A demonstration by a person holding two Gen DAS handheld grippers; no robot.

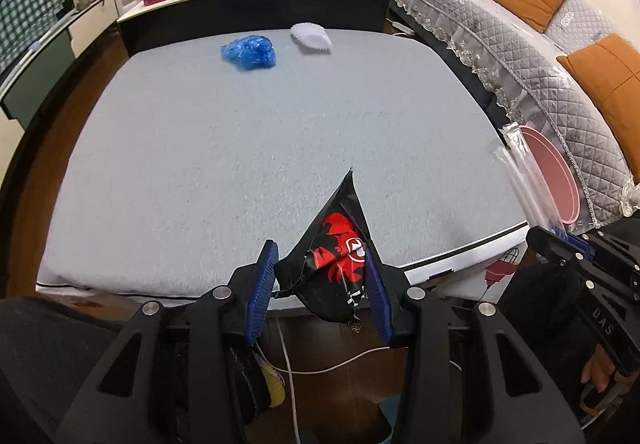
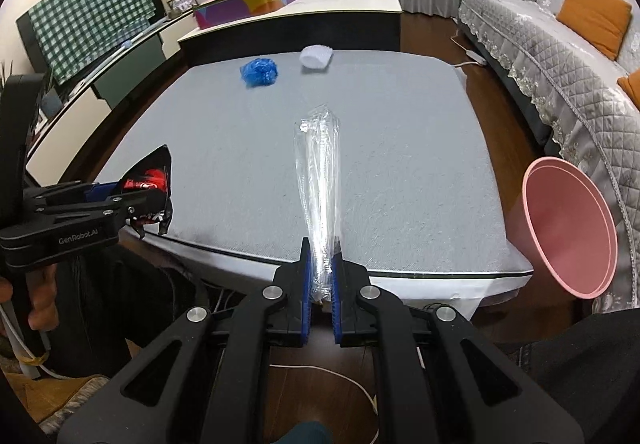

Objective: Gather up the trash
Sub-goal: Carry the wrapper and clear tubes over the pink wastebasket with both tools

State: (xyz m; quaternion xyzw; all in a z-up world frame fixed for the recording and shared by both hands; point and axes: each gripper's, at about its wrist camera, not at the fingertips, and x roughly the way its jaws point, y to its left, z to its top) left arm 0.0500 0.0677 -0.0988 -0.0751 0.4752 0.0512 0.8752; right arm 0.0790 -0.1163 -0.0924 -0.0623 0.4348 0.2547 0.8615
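Fingers of left gripper (image 1: 324, 276) half-spread, clamping black-red wrapper (image 1: 340, 244); right gripper (image 2: 320, 284) nearly closed, pinching clear plastic sleeve (image 2: 318, 179).

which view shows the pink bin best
The right wrist view: the pink bin shows whole, tilted open mouth and inside, beside the table's right edge. The left wrist view shows only part of it, behind the clear plastic wrapper.

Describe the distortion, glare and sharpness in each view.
Left wrist view: fisheye bends the grey table edges, corners vignetted black, black-and-red wrapper sharp. Right wrist view: same barrel bend, glare streaks along the clear plastic sleeve, pink bin sharp, evenly lit.
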